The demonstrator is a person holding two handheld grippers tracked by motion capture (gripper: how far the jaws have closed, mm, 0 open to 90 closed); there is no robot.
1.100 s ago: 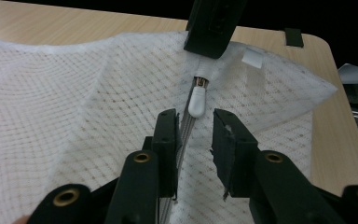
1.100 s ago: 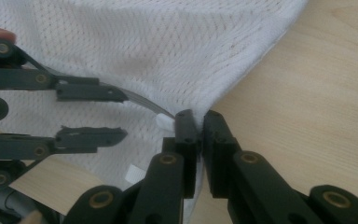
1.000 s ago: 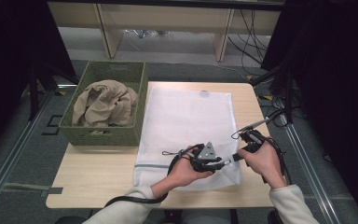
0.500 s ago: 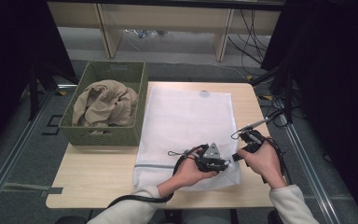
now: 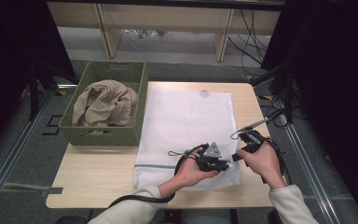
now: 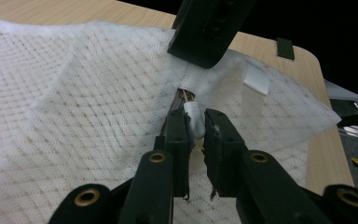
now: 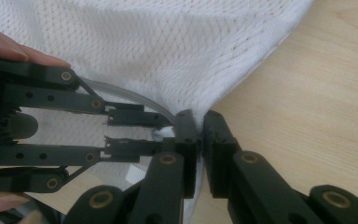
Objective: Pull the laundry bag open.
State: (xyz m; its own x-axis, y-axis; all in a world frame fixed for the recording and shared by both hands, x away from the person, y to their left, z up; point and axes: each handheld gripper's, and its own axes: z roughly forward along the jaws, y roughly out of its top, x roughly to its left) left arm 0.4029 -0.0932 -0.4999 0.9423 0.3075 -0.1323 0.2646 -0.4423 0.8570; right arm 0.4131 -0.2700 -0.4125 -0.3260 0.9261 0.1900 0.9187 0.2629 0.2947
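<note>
Mesh laundry bag (image 5: 186, 126) lies flat on the wooden table (image 5: 93, 172), its zipper end toward me at the near edge. My right gripper (image 7: 199, 122) is pinched shut on the bag's near corner hem, pads pressing the white mesh. My left gripper (image 6: 195, 127) has just been closing around the small white zipper pull (image 6: 192, 116); the pull sits between the jaws, which stand nearly together, though I cannot tell whether the pads press it yet (a sliver of gap shows on one side). In the high view both grippers, left (image 5: 223, 164) and right (image 5: 237, 157), meet at the bag's near right corner. Judged from this, the work is at its start: the corner is anchored, the pull about caught, and the zip still to be drawn open. A tan garment (image 5: 103, 103) waits bundled in the green woven basket (image 5: 98, 135) just beside the bag, presumably to be loaded afterwards. Zipper teeth are hidden under the hem and my jaws, so how far the zip stands open is hard to make out.
</note>
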